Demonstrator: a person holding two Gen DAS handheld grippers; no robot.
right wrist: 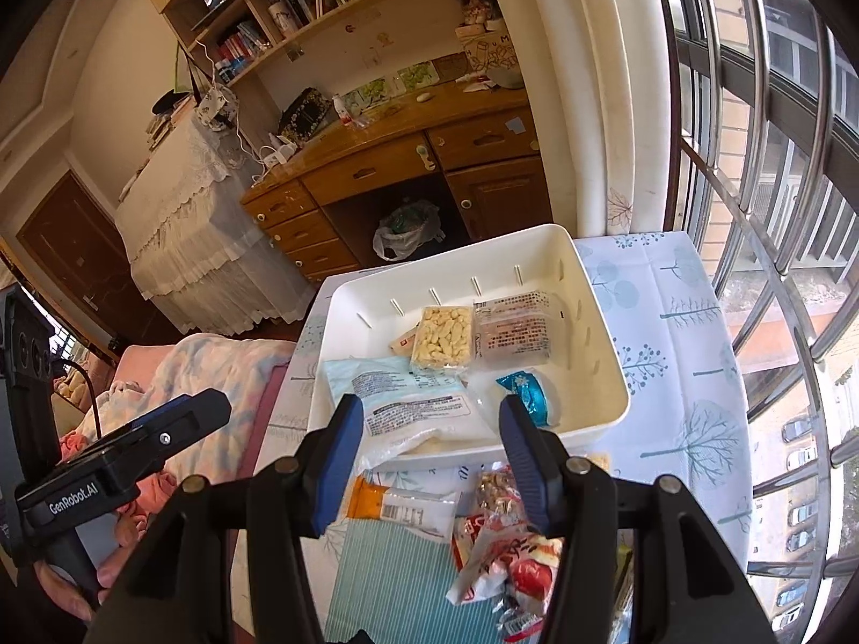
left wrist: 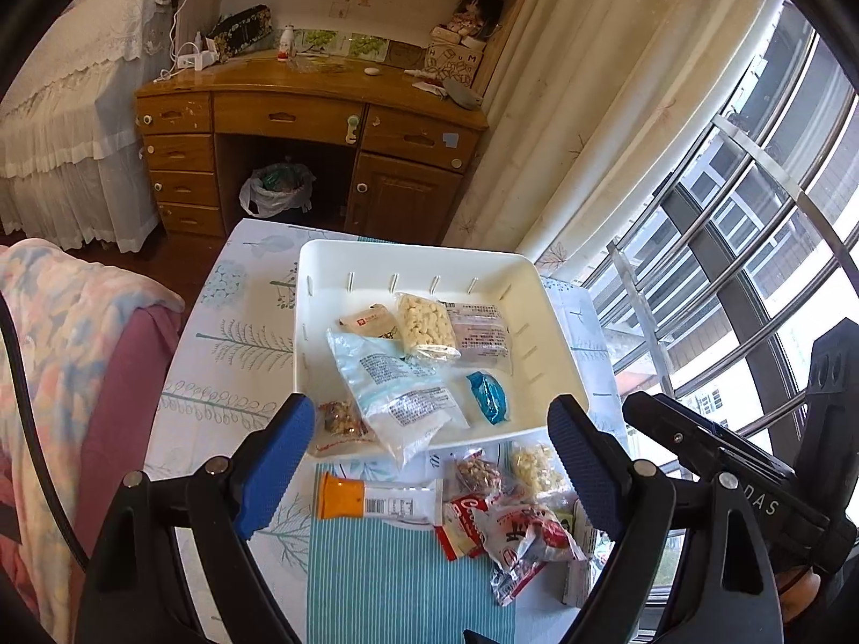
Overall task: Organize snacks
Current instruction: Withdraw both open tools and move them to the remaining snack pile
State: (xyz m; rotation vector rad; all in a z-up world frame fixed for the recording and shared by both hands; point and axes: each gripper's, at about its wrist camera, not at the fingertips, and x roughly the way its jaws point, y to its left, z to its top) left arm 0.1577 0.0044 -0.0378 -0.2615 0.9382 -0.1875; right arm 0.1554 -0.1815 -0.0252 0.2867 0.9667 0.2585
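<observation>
A white tray (left wrist: 408, 249) (right wrist: 606, 354) on the table holds a pack of pale puffs (left wrist: 427, 327) (right wrist: 443, 335), a clear printed packet (left wrist: 478, 330) (right wrist: 512, 330), a blue wrapped sweet (left wrist: 488, 397) (right wrist: 529, 392) and a small beige packet (left wrist: 370, 322). A large white-blue packet (left wrist: 397, 392) (right wrist: 408, 408) hangs over the tray's near rim. In front of the tray lie an orange-white bar (left wrist: 376, 502) (right wrist: 402, 507), a nut packet (left wrist: 478, 472) and red-white packets (left wrist: 521, 531) (right wrist: 510, 563). My left gripper (left wrist: 432, 461) and right gripper (right wrist: 432, 456) hover above these loose snacks, both open and empty.
A teal striped mat (left wrist: 397, 579) covers the near part of the tree-print tablecloth (left wrist: 236, 333). A blanket-covered seat (left wrist: 70, 354) is at the left, a barred window (left wrist: 751, 247) at the right, a wooden desk (left wrist: 311, 118) beyond the table.
</observation>
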